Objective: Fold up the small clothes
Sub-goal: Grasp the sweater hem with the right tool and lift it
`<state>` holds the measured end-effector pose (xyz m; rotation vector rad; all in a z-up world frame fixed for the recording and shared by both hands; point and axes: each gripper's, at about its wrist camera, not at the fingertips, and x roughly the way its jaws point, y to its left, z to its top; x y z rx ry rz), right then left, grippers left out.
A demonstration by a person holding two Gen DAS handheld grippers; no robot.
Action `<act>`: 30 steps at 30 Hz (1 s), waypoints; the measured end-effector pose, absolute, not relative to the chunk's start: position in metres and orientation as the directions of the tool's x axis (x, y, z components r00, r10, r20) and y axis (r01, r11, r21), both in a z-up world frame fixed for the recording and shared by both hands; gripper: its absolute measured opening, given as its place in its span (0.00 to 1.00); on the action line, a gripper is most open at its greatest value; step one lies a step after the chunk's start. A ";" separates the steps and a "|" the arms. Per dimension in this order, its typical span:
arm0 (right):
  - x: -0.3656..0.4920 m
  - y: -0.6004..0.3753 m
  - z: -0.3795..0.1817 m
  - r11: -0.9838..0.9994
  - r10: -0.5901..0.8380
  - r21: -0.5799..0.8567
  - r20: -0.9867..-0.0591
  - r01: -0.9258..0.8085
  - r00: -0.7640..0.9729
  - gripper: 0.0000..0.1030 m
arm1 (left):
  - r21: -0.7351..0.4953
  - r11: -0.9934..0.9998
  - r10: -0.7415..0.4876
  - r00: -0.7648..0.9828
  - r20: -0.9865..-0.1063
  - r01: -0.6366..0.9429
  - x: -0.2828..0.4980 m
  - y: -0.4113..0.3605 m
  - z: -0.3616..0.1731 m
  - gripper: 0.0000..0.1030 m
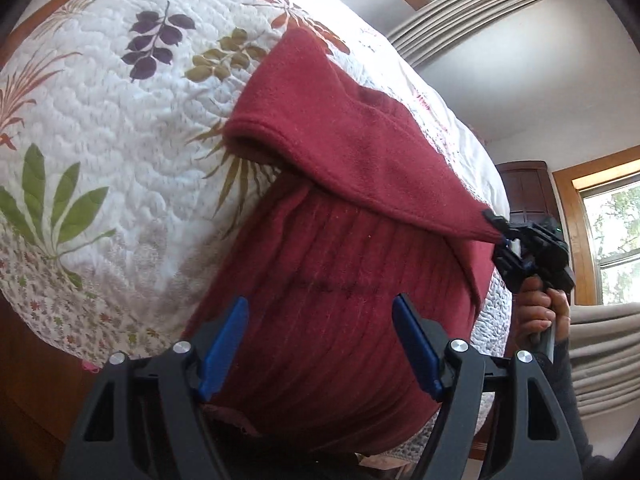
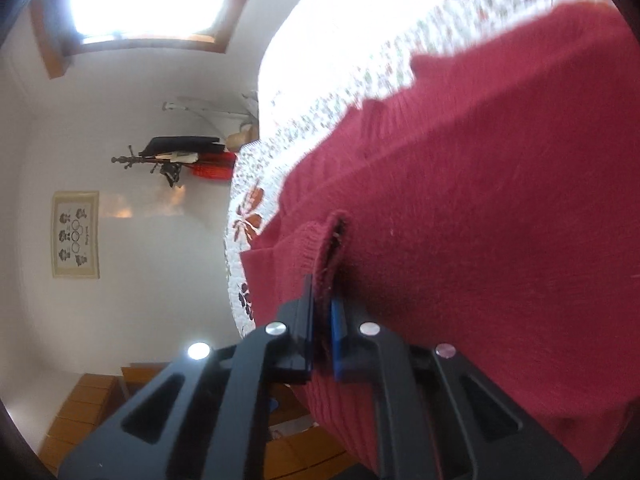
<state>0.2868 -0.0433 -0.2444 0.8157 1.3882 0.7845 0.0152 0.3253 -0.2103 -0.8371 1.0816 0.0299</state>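
A dark red knit sweater [image 1: 320, 272] lies on the bed. Its sleeve [image 1: 352, 136] is lifted and stretched out to the right across the body. My right gripper [image 1: 505, 236] pinches the sleeve's cuff; in the right wrist view the ribbed cuff [image 2: 324, 248] sits clamped between the blue pads of the right gripper [image 2: 322, 300]. My left gripper [image 1: 320, 312] hovers open over the sweater's lower body, nothing between its blue fingers [image 1: 226, 344].
The sweater rests on a white quilt [image 1: 100, 128] printed with leaves. A person's hand [image 1: 540, 308] holds the right gripper's handle. Curtains [image 1: 480, 8] and a window [image 1: 612, 240] lie to the right. A wooden floor [image 2: 88, 412] and white wall flank the bed.
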 end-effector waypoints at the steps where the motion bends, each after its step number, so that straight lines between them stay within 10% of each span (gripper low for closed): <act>1: 0.286 -0.051 -0.238 0.515 0.856 0.857 -0.514 -0.009 0.055 0.05 | -0.588 0.700 -0.368 0.501 -0.783 -0.405 0.017 0.324 -0.210 0.72; 30: 0.261 -0.207 -0.284 0.625 0.726 0.771 -0.631 0.122 0.272 0.05 | -0.600 0.718 -0.411 0.480 -0.775 -0.354 0.069 0.282 -0.212 0.72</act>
